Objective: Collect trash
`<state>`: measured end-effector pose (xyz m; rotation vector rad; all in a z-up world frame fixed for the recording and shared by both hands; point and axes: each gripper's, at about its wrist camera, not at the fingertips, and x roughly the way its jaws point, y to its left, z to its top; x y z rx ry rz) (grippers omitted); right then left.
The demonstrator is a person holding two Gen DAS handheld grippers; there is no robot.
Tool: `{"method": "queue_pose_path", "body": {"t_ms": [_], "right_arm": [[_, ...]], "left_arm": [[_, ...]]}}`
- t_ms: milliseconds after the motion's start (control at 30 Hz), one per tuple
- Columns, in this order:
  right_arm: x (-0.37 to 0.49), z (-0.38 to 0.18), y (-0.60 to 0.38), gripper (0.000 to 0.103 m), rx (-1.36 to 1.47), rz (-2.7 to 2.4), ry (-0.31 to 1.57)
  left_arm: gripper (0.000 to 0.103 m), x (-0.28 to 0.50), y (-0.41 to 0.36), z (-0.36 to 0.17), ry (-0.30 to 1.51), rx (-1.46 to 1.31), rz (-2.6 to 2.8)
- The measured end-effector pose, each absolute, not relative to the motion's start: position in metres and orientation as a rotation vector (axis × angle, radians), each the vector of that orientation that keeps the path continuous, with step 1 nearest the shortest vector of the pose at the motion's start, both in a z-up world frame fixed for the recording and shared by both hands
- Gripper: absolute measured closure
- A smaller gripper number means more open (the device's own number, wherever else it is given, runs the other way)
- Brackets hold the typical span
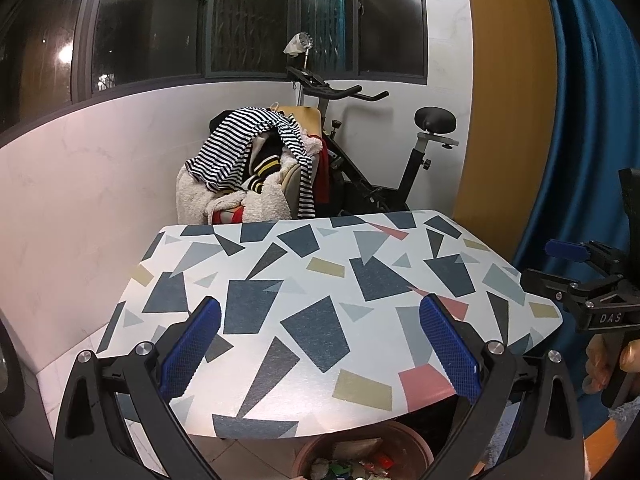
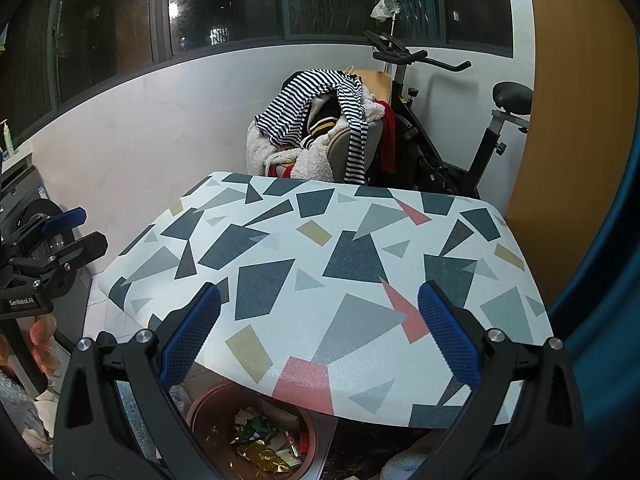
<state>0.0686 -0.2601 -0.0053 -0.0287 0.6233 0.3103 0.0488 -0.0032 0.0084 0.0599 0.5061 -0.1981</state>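
Observation:
A round brown bin holding several bits of wrappers and paper stands on the floor under the near edge of a small table with a geometric patterned top. It also shows in the right wrist view, with the table above it. My left gripper is open and empty above the table's near edge. My right gripper is open and empty above the table too. Each gripper shows at the side of the other's view, the right gripper and the left gripper.
A chair piled with clothes stands behind the table, with an exercise bike beside it. A white wall runs along the left. A blue curtain hangs on the right. A washing machine stands at the left.

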Motion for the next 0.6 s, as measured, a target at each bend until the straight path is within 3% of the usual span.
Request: {"method": "queue_pose_path", "body": {"t_ms": [600], "right_arm": [[0.0672, -0.0114, -0.2595, 0.006, -0.031, 0.312, 0.637]], "left_arm": [[0.006, 0.052, 0.005, 0.0057, 0.504, 0.097, -0.168]]}}
